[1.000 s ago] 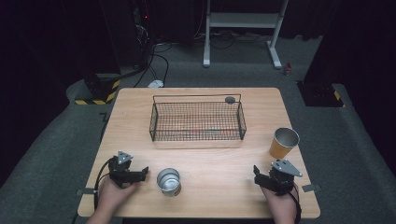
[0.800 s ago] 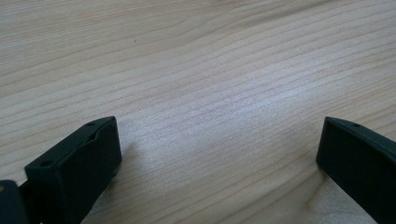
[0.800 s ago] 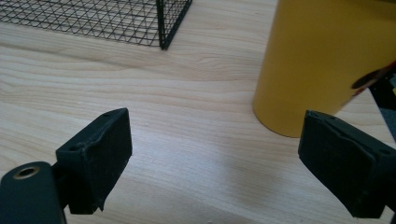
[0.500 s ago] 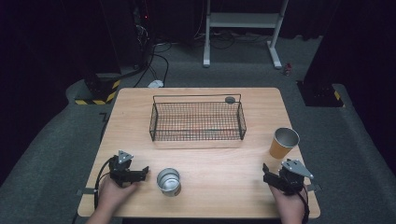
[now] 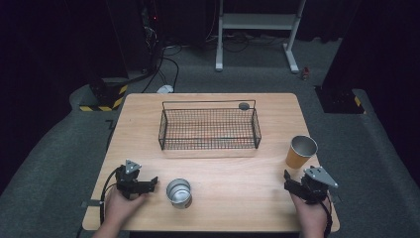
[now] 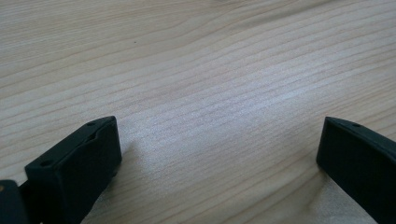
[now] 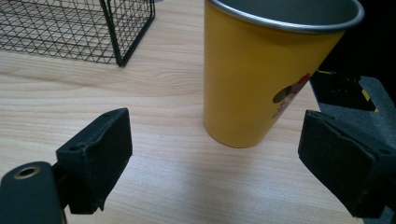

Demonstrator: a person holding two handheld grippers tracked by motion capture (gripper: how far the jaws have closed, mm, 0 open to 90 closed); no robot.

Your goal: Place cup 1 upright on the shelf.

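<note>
High view. Worktop (image 5: 237, 173): light wood, centre of frame. Wire basket (image 5: 208, 128): black mesh, upper centre of the worktop. Yellow cup (image 5: 300, 151): upright, right of frame, near the worktop's right edge. Metal tin (image 5: 179, 193): open-topped, lower centre. Left gripper (image 5: 153, 183): lower left, hand-held, just left of the metal tin, not touching it. Right gripper (image 5: 288, 179): lower right, hand-held, just below the yellow cup.

Left gripper view. Left gripper (image 6: 219, 140): jaws wide apart, holding nothing, bare worktop (image 6: 196, 70) between them.

Right gripper view. Right gripper (image 7: 215, 140): jaws wide apart, holding nothing. Yellow cup (image 7: 261, 79): upper centre-right, standing just beyond the jaws, untouched; printed figure on its side. Wire basket (image 7: 79, 28): corner at upper left.
</note>
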